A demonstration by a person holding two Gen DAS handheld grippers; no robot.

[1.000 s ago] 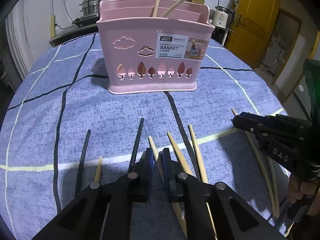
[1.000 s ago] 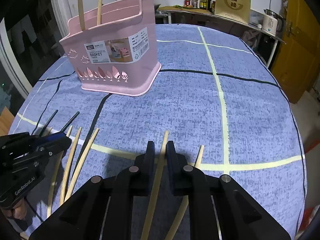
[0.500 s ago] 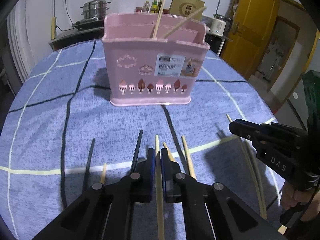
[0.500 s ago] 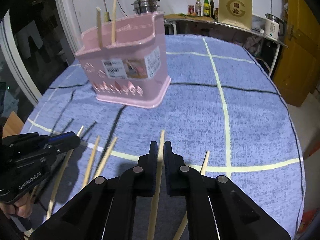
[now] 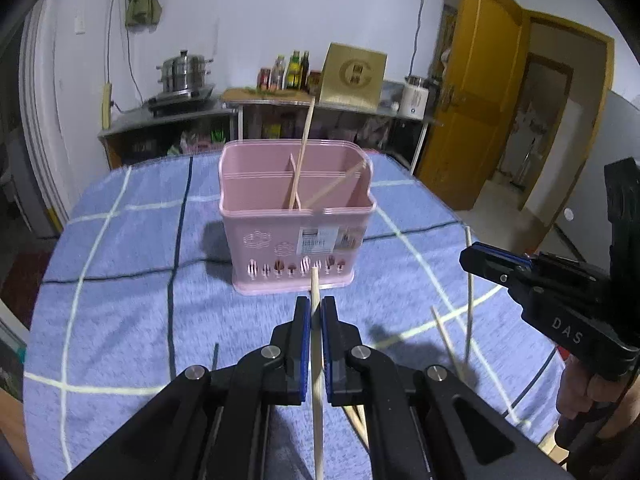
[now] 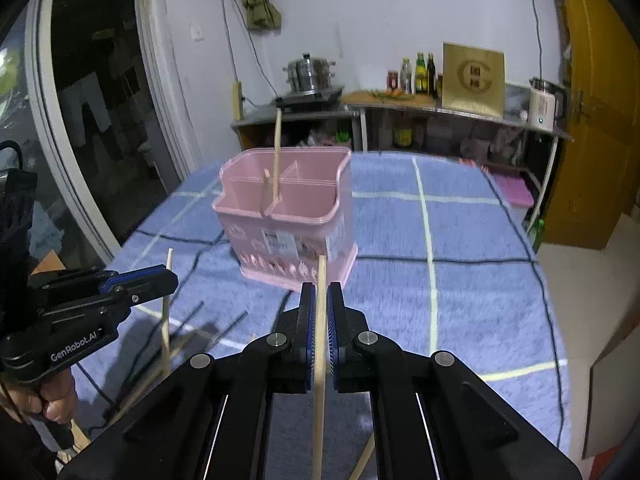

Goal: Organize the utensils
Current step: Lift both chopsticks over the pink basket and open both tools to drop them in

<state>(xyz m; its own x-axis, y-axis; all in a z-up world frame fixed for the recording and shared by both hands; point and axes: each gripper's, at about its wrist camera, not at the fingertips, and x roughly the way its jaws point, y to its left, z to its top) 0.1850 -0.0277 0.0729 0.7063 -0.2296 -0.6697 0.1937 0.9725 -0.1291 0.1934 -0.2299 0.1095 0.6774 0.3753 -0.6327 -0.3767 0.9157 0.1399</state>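
A pink divided basket (image 5: 280, 236) (image 6: 316, 236) stands in the middle of the blue checked tablecloth (image 5: 120, 288), with two wooden chopsticks (image 5: 305, 136) leaning in its compartments. My left gripper (image 5: 315, 304) is shut on a wooden chopstick (image 5: 314, 280) and held above the cloth, short of the basket. My right gripper (image 6: 320, 290) is shut on another wooden chopstick (image 6: 321, 268), also in the air. Each gripper shows in the other's view: the right gripper (image 5: 476, 258) at the right edge, the left gripper (image 6: 160, 276) at the left edge.
Loose wooden chopsticks (image 5: 444, 336) and black chopsticks (image 6: 192, 316) lie on the cloth below the grippers. A counter (image 5: 256, 98) with a steel pot (image 5: 186, 74), bottles and a kettle stands behind the table. A yellow door (image 5: 484, 100) is at the right.
Both grippers closed on a wooden chopstick each and lifted them off the cloth. The views rose and tilted up, so the basket's open top now shows.
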